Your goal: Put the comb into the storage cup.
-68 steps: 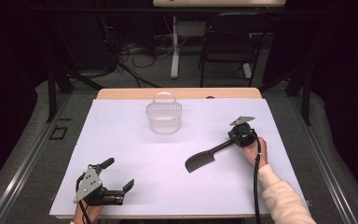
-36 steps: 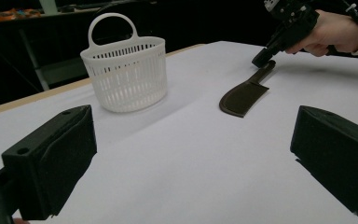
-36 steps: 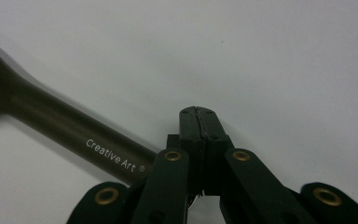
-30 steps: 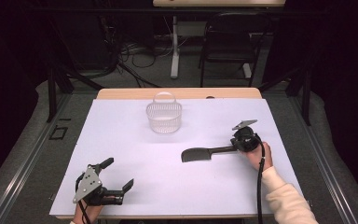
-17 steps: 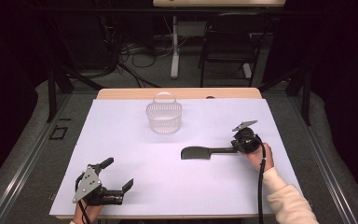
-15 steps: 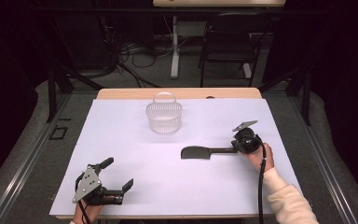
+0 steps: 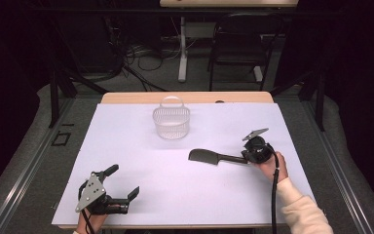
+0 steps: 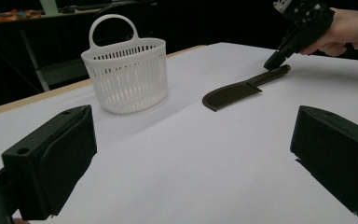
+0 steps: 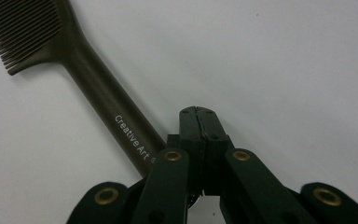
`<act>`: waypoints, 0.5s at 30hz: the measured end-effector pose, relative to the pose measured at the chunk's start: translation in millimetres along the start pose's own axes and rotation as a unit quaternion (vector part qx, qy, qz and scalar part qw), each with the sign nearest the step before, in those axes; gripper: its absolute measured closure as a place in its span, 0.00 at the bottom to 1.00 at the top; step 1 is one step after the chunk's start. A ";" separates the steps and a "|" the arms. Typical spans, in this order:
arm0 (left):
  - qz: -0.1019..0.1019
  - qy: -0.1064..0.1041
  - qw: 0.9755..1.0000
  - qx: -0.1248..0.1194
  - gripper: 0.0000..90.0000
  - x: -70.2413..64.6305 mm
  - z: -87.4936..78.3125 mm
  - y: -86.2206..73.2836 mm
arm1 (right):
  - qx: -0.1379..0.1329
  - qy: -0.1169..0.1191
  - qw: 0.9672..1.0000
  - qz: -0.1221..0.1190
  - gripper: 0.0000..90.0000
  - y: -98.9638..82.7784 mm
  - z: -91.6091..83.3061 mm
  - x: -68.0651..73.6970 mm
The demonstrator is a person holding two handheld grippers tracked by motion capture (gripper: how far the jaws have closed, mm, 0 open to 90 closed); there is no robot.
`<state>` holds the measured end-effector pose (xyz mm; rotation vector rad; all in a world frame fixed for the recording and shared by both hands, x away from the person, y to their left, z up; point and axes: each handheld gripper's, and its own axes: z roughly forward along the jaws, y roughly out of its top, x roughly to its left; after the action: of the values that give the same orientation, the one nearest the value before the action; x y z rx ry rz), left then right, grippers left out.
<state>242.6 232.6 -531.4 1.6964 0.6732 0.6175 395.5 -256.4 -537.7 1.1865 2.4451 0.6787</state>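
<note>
A dark brown comb [image 7: 209, 157] lies flat on the white table, teeth end to the left; its handle [image 9: 98, 93] reads "Creative Art". My right gripper [image 7: 246, 157] is at the handle's right end, and its jaws [image 9: 198, 116] are pressed together with nothing between them. The handle passes beside and under the gripper's left link. In the left gripper view the right gripper [image 8: 272, 63] hovers at the end of the comb [image 8: 242, 88]. My left gripper [image 7: 123, 180] rests open near the table's front left corner, its jaws [image 8: 191, 158] wide apart and empty.
A white slotted basket [image 7: 171, 122] with a hoop handle stands upright at the back middle of the table, also in the left gripper view [image 8: 126, 74]. The table's wooden far edge [image 7: 185, 97] borders a dark floor with a chair and cables.
The comb has swung from a slant to lie level across the table, and the right gripper has shifted slightly toward the near right. The left gripper has stayed still.
</note>
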 end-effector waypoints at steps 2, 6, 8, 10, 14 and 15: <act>0.000 0.000 1.000 0.000 0.00 -0.1 0.0 0.0 | 0.003 0.001 1.000 0.000 1.00 -0.8 -0.3 0.5; 0.000 0.000 1.000 0.001 0.00 -0.3 0.0 0.1 | 0.006 0.004 1.000 -0.002 1.00 -2.3 -0.8 1.0; 0.001 0.000 1.000 0.000 0.00 -0.3 0.0 0.2 | 0.008 0.006 1.000 -0.002 1.00 -2.7 -1.8 1.7; 0.001 0.000 1.000 0.001 0.00 -0.4 0.0 0.2 | 0.009 0.007 1.000 -0.004 1.00 -3.2 -2.7 2.4; 0.001 -0.001 1.000 0.001 0.00 -0.4 0.3 0.2 | 0.014 0.012 1.000 -0.008 1.00 -3.9 -3.6 4.0; -0.001 0.000 1.000 0.000 0.00 -0.5 0.4 0.1 | 0.015 0.013 1.000 -0.008 1.00 -4.0 -3.8 4.5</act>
<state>242.6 232.0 -531.4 1.6955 0.6747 0.6151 388.4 -256.0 -537.3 1.1752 2.4911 0.6599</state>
